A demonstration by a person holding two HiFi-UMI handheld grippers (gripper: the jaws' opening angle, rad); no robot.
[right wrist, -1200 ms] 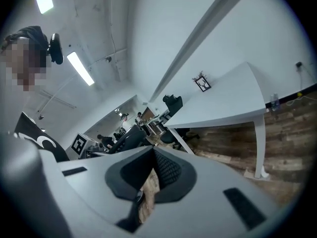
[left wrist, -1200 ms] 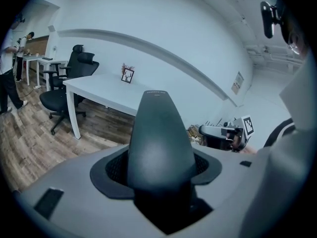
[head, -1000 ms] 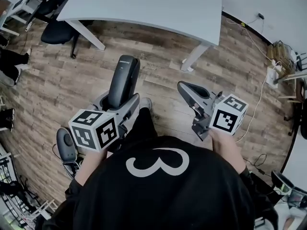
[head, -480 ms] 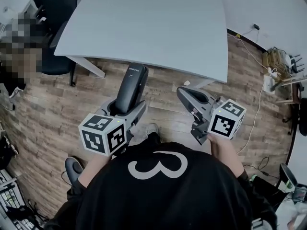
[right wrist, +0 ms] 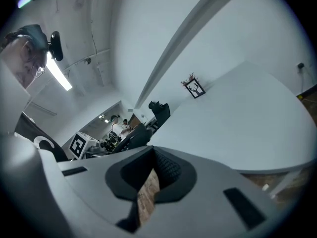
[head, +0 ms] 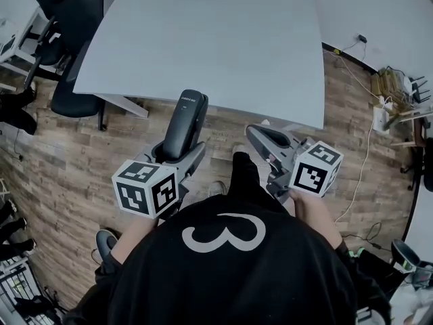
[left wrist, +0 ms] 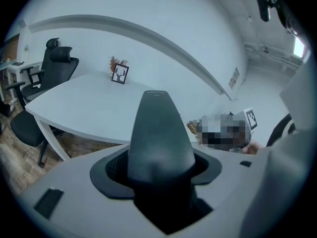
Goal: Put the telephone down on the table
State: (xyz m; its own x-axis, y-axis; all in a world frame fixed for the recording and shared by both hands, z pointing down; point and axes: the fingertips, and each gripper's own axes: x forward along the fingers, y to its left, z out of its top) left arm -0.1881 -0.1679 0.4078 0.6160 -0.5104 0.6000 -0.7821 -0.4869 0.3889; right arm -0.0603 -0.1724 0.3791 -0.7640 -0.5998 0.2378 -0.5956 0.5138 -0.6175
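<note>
Head view, looking steeply down: a person in a black top [head: 223, 269] holds a claw in each hand above a wood-plank floor [head: 61, 154]. The left claw [head: 177, 156] is closed on the lower part of a dark cordless telephone [head: 185, 122]. The telephone points forward and up, its top end at the near edge of a large pale grey desk [head: 203, 32]; it is in the air, not resting on the desk. The right claw [head: 262, 137] is beside it, apart, also short of the desk. A black office chair [head: 71, 103] stands at the desk's left. Left gripper view: the telephone fills the middle, clamped between the two jaws, with the desk ahead. A small picture frame [left wrist: 119, 74] stands at the desk's far side by the wall. Right gripper view: the jaws are drawn nearly together, leaving only a thin slit through which floor planks show; nothing is held between them
</note>
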